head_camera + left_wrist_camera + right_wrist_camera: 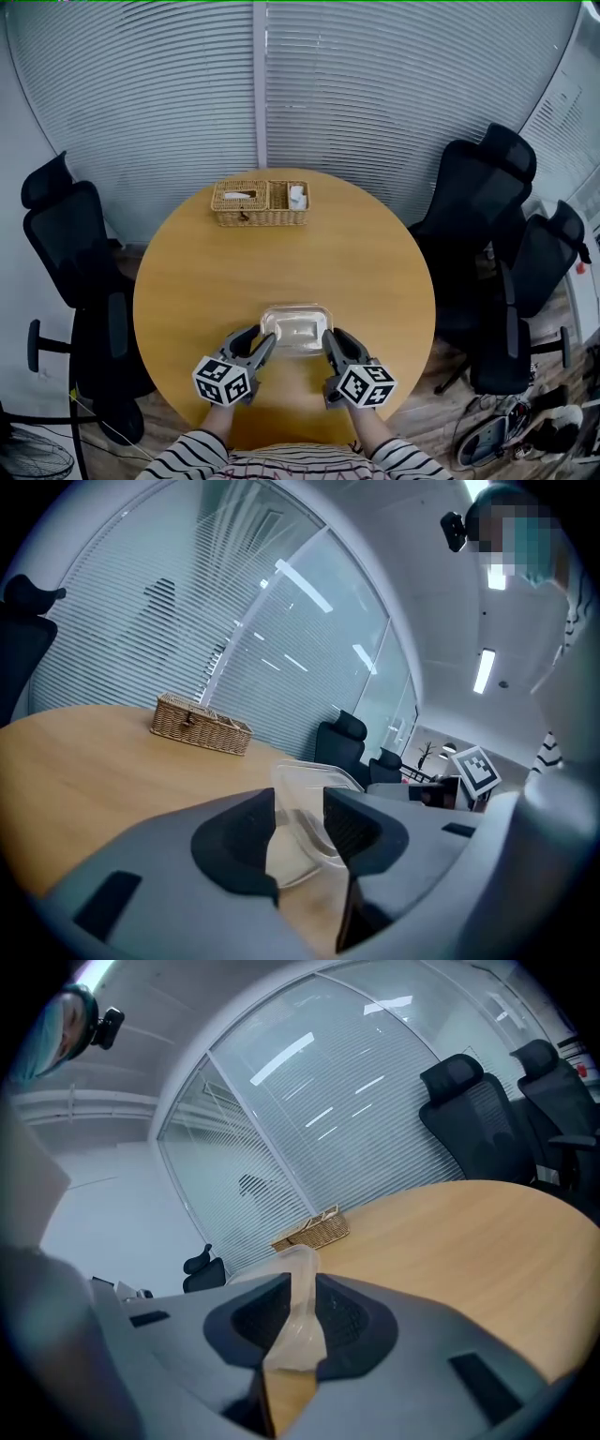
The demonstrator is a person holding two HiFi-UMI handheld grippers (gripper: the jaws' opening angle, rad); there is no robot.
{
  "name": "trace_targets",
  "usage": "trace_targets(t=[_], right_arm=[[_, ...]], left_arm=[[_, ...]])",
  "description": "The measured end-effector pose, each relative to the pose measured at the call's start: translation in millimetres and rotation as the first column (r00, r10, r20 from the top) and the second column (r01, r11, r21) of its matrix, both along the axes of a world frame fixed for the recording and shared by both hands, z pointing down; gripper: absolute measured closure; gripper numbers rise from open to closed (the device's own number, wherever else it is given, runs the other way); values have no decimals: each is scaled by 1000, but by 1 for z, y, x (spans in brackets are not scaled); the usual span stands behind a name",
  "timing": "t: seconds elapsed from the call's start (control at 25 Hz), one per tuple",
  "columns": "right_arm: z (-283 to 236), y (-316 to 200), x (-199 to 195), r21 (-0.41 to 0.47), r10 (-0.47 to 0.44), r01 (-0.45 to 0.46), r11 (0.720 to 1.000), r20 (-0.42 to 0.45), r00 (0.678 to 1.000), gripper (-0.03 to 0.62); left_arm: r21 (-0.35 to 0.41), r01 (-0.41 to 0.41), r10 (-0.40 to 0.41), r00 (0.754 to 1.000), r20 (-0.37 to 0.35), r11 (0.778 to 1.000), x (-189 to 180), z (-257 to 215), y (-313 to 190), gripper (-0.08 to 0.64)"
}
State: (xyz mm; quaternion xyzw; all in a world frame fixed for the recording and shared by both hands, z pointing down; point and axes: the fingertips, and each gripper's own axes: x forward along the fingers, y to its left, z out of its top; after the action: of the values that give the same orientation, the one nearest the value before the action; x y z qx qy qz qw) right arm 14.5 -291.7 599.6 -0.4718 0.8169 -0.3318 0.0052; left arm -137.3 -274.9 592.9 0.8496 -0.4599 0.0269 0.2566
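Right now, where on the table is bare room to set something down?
Free: the middle of the table, between wicker basket and clear container, plus both side flanks. Crowded: the near edge, where left tongs and right tongs hold the container.

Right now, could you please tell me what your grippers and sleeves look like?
The left gripper and the right gripper are grey, with darker ridged faces inside their jaws. Each carries a cube of black-and-white square markers. The sleeves are white with dark stripes. No cables show.
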Motion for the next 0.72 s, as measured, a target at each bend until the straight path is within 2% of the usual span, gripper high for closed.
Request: trace_targets(t=[0.08,0.2,0.44,0.48,0.72], right_arm=[[-9,7,5,13,2,-2,1000,14,1000,500],[-22,20,10,30,-7,6,1000,20,1000,506],[-48,48,22,66,-13,11,998,23,1000,518],[-51,52,25,70,-12,10,997,21,1000,540],[-65,80,39,96,-19,17,995,21,1000,543]], left_arm=[[14,15,-15,1000,-8,1000,1,-8,7,421],[36,29,-28,999,-17,999,3,-21,19,451],[76,62,-59,998,-33,995,12,-45,45,466],[82,64,-61,997,-37,995,14,-49,50,466],[113,86,-80,995,-50,990,27,-67,81,472]])
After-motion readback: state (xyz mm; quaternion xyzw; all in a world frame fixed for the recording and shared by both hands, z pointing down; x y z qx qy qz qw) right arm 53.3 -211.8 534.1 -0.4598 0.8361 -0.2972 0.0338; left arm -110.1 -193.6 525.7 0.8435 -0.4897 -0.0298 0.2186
